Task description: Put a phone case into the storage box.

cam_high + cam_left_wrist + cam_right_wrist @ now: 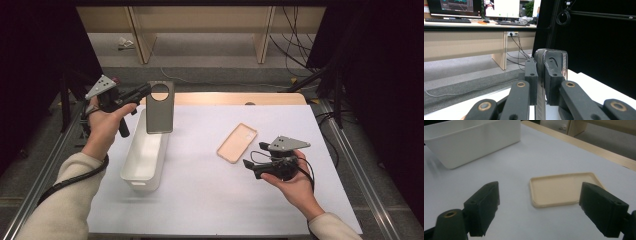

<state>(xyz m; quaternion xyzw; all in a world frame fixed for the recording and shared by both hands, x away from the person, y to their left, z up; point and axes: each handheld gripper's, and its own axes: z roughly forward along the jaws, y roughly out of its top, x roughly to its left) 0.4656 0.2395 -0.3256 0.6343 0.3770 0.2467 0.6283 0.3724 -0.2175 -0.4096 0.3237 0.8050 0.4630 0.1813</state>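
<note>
My left gripper is shut on the top edge of a dark grey phone case with a round camera hole. The case hangs upright over the far end of a white bin. In the left gripper view, the jaws pinch the case edge-on. A beige phone case lies flat, hollow side up, on the white table right of the bin. My right gripper is open just in front of it, low over the table. In the right gripper view, the beige case lies between and beyond the spread jaws, untouched.
The white bin stands lengthwise at the table's left. A wooden strip runs along the far edge of the table. Beyond it are desk legs and loose cables on the floor. Metal rails flank the table.
</note>
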